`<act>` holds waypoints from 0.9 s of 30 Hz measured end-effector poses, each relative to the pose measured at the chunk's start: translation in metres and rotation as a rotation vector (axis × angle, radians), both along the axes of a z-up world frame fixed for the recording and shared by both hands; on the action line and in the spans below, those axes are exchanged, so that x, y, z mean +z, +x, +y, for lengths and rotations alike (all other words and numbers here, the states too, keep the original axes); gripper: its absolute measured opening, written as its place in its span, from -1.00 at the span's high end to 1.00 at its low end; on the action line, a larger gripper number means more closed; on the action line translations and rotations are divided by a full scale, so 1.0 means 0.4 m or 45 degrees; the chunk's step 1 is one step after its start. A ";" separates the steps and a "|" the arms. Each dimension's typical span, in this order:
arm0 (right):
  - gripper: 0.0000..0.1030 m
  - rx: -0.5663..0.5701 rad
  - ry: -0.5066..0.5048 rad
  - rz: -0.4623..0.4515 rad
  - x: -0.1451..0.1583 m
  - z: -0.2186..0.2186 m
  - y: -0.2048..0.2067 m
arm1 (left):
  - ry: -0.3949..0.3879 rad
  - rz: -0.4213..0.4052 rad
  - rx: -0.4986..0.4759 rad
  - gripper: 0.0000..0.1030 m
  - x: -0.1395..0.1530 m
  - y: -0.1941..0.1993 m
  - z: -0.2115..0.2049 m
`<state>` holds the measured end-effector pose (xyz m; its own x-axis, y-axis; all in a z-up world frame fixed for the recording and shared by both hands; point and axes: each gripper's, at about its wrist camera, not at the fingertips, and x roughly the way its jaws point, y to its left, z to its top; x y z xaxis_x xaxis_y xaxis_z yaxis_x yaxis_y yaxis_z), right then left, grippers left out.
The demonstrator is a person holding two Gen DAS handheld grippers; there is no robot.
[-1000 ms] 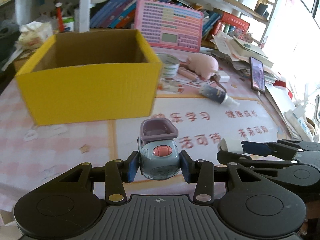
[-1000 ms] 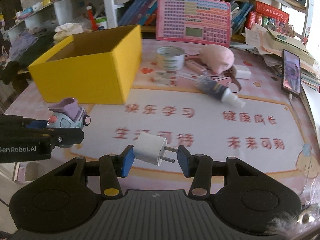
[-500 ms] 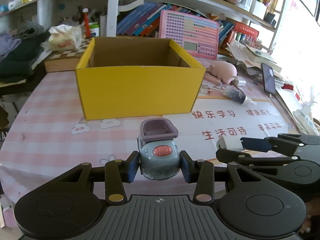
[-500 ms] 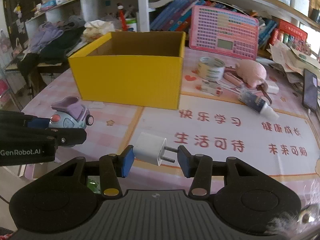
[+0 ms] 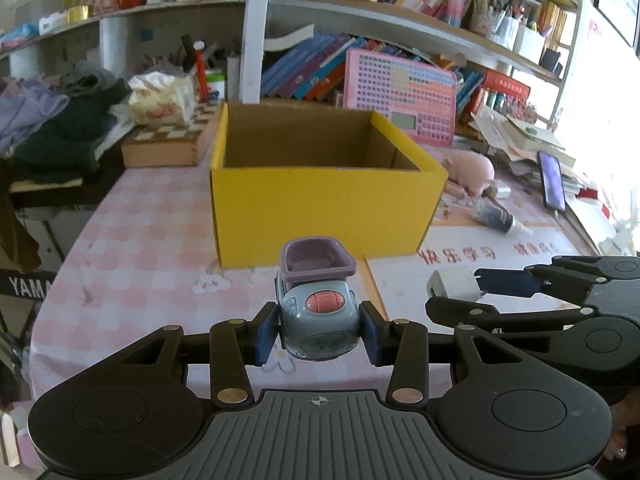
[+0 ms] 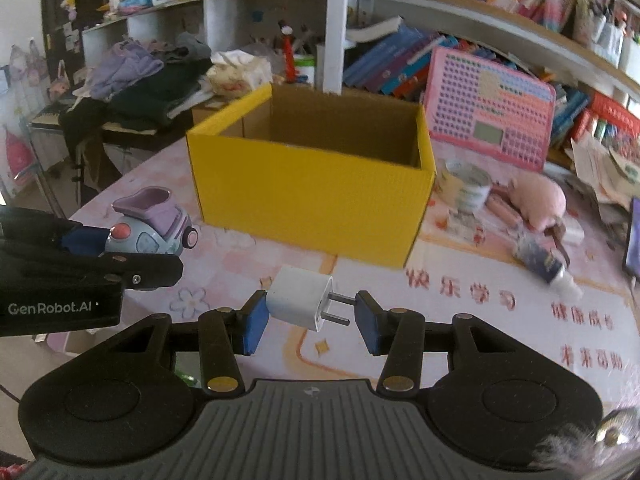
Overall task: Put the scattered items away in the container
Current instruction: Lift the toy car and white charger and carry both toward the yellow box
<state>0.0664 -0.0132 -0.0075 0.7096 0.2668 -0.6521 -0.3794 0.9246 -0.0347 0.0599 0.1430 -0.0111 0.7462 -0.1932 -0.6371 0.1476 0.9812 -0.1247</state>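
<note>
Crowded white wall shelves (image 5: 360,12) packed with books fill the upper frame, a pink checked tablecloth (image 5: 152,216) covers the table below, and bright daylight floods the right edge.

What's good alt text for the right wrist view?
The right gripper holds a white plug adapter above a pink table mat, facing an open yellow box. At left, the left gripper grips a toy car.

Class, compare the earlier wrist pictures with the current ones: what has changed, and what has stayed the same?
Both grippers drew back from the yellow cardboard box, which now looks smaller and farther off. The left gripper still clamps the grey-and-purple toy car; the right gripper still grips the white plug adapter. Nothing was released.
</note>
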 end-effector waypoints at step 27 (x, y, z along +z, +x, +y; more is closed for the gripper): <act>0.13 0.357 -0.256 -0.214 0.068 0.041 0.441 | 0.198 -0.110 -0.111 0.19 0.084 0.399 -0.005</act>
